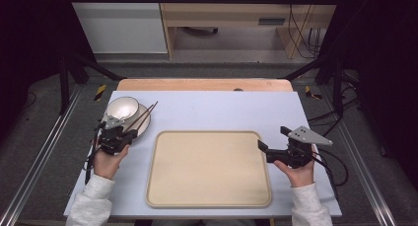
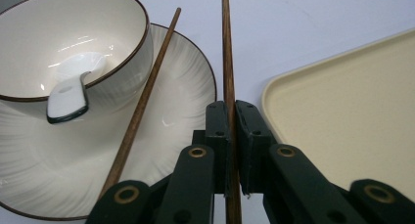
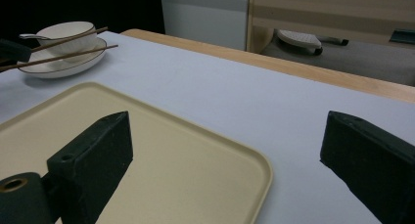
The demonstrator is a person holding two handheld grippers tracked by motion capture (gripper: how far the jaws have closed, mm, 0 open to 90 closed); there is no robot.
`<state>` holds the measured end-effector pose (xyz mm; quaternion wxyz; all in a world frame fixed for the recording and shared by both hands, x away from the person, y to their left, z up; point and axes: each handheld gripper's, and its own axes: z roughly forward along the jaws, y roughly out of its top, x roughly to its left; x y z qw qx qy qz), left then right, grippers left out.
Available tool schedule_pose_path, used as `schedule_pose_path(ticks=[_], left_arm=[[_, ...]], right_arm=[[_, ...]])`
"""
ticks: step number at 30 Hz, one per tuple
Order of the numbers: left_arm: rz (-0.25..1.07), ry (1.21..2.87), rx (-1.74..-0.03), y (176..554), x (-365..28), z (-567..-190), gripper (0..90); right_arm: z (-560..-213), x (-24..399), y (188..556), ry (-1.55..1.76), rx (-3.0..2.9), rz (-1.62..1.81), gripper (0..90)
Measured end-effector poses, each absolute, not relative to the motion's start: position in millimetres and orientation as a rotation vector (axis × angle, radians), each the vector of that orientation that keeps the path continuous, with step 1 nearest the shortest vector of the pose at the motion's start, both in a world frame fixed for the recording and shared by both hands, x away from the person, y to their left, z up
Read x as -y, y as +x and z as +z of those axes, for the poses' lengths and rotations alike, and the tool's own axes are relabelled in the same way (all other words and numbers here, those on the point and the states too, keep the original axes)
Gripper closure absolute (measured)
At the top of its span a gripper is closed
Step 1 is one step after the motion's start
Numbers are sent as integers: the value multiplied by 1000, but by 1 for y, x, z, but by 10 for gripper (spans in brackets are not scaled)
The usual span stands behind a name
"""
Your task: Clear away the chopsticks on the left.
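Covering the counter (image 1: 207, 107) is a pale sheet carrying a beige tray (image 1: 209, 169). Left claw (image 2: 232, 128) is clenching one chopstick (image 2: 226, 53); beside it, a second chopstick (image 2: 147, 92) is leaning on the plate (image 2: 181, 116) under the bowl (image 2: 73, 33). Right claw (image 3: 225, 150) is hanging released over the tray's corner.

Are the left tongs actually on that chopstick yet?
Touching. In the left gripper view, the left tongs have both jaws pressed against one chopstick, with no gap either side.
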<state>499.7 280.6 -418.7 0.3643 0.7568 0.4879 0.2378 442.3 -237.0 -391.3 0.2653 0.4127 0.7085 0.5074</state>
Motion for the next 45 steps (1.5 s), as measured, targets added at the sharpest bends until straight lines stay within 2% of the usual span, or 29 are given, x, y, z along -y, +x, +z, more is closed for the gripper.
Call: schedule_pose_path(ticks=[23, 32, 45], left_arm=[[620, 1819, -1341, 444, -229, -408, 846], [687, 1799, -1374, 418, -208, -404, 846], [615, 1686, -1430, 396, -192, -426, 846]], right_arm=[[-389, 240, 440, 1131, -1887, 1368, 57], [-391, 239, 441, 1126, -1898, 1364, 56], [-392, 238, 442, 1125, -1909, 1363, 56]])
